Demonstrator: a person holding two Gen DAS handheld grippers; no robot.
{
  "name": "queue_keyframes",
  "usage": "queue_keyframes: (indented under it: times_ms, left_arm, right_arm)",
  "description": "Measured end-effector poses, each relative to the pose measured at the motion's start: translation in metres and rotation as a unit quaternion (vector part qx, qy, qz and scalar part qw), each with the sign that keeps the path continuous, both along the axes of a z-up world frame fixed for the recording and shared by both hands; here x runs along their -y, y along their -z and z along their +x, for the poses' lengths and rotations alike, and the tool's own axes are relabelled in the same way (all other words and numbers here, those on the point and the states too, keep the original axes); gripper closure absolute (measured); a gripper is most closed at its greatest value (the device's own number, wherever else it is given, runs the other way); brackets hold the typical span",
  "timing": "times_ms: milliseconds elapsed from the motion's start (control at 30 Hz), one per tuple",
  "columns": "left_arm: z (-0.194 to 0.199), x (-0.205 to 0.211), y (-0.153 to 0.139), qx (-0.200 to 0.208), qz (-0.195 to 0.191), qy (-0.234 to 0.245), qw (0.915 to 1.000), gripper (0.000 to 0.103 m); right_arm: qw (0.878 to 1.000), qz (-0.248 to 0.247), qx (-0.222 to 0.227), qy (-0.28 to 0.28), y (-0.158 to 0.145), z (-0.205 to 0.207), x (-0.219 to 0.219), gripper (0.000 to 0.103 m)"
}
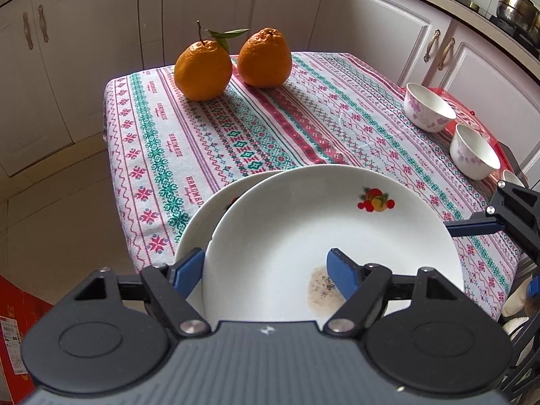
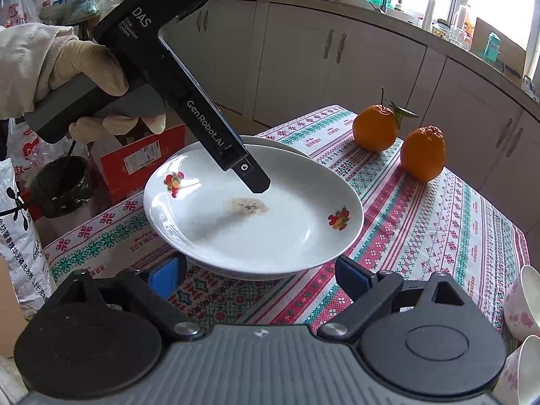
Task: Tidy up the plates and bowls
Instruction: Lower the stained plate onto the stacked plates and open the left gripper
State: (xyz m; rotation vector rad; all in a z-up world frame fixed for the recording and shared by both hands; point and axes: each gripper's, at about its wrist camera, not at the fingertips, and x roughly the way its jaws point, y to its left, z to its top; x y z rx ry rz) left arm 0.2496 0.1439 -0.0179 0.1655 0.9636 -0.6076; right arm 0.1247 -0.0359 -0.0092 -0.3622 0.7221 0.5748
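A white plate (image 1: 303,229) with fruit prints and a brownish stain (image 2: 244,206) lies on top of a second white plate (image 1: 202,216) at the table's near corner. My left gripper (image 1: 265,273) is open and straddles the top plate's rim: one blue pad sits outside the edge, the other finger (image 2: 256,182) hovers over the stain. My right gripper (image 2: 260,276) is open and empty, just short of the plate's near rim. Two white bowls with pink flowers (image 1: 428,106) (image 1: 474,152) stand at the table's right side.
Two oranges (image 1: 202,69) (image 1: 265,57) sit at the far end of the patterned tablecloth (image 1: 270,128). Kitchen cabinets surround the table. A red box (image 2: 141,158) and a dark bin (image 2: 62,185) stand on the floor beside it. A gloved hand (image 2: 84,67) holds the left gripper.
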Motion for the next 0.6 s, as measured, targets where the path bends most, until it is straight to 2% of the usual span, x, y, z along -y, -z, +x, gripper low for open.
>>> queue_keyframes:
  times_ms: [433, 600]
  left_arm:
    - [-0.003, 0.0, -0.005, 0.024, 0.014, 0.0, 0.9996, 0.016]
    - [-0.007, 0.004, -0.005, 0.046, 0.045, -0.003, 0.9979, 0.015]
  right_arm:
    - [1.0, 0.0, 0.011, -0.002, -0.001, -0.003, 0.002, 0.0]
    - [1.0, 0.004, 0.008, 0.011, -0.002, -0.005, 0.01, 0.0]
